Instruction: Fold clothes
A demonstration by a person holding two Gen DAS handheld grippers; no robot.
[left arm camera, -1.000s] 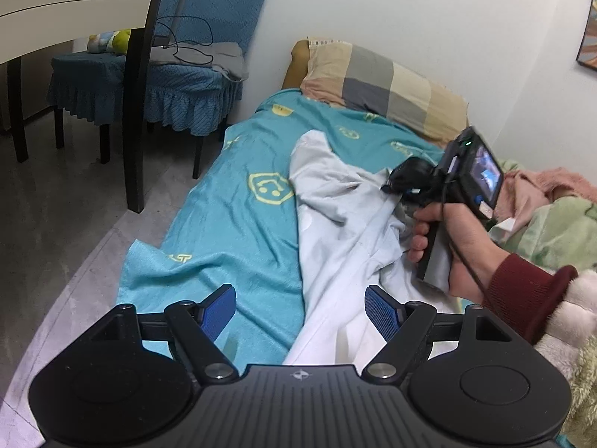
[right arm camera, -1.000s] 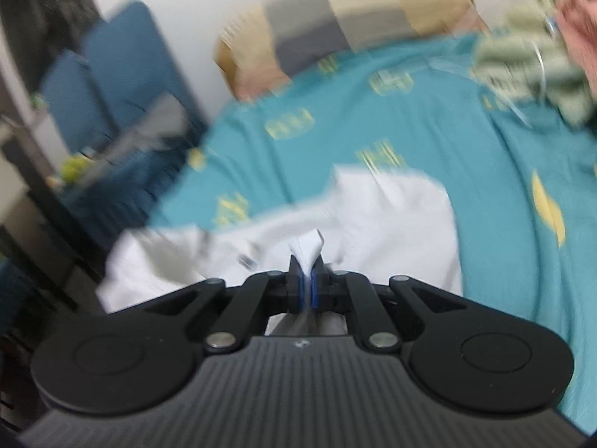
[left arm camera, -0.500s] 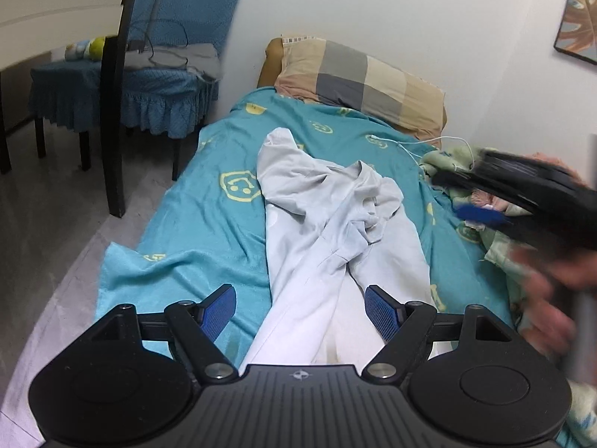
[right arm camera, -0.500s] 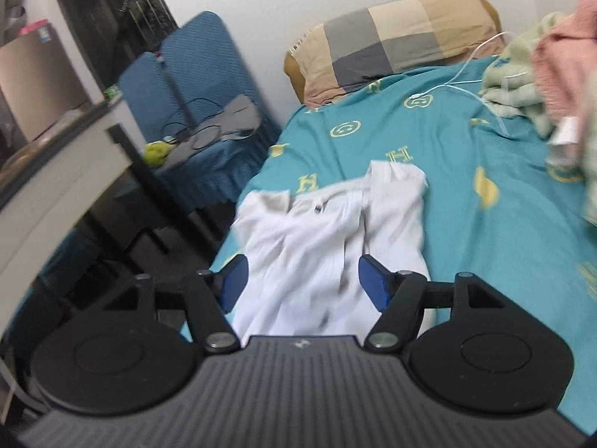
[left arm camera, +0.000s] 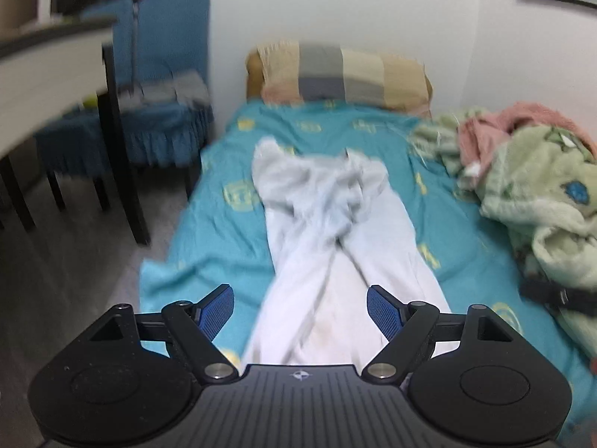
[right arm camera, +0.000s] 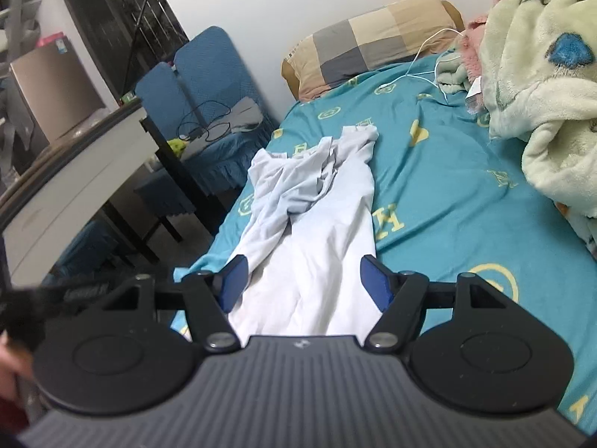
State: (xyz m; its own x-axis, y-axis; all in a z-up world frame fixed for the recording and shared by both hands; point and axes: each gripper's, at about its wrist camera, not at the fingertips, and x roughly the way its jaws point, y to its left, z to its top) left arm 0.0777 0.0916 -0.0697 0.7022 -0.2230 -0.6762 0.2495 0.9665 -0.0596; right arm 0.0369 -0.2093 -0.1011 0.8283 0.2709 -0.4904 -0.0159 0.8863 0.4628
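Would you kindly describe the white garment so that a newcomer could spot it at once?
Start at the bed with the teal sheet printed with yellow emblems. The pale white cloth garment lies lengthwise along its middle, bunched at the end nearer the checked beige and grey pillow. Unlike the fluffy green patterned blanket heaped beside it, it is plain, thin and smooth.

A home bedroom: a bed (right arm camera: 447,194) (teal sheet), checked pillow (right arm camera: 373,37), fleece blanket (right arm camera: 541,93), covered chair (right arm camera: 209,86).
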